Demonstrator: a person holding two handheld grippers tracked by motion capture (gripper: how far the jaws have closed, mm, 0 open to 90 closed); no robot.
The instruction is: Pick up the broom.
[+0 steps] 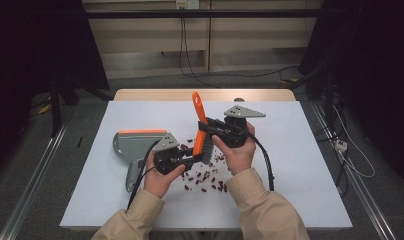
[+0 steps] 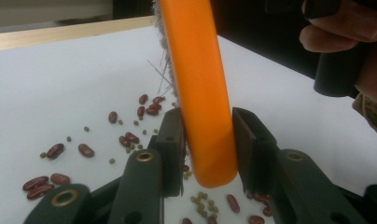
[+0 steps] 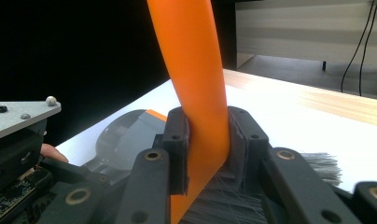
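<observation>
Both grippers' fingers clamp the orange brush [image 1: 200, 131], the left gripper [image 1: 182, 161] low, the right gripper [image 1: 210, 131] higher, above the beans [image 1: 206, 177] on the counter [image 1: 300, 165]; next, probably, sweeping them toward the dustpan [image 1: 132, 145].

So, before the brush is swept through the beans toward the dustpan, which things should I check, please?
1. Right gripper shut on the brush handle: ok.
2. Left gripper clamping the brush's end: cannot tell, a gap shows beside one of its fingers.
3. Bristles touching the white table: cannot tell.
4. Beans lie loose near the brush: ok.
5. Dustpan lies flat on the table, left of the beans: ok.
</observation>
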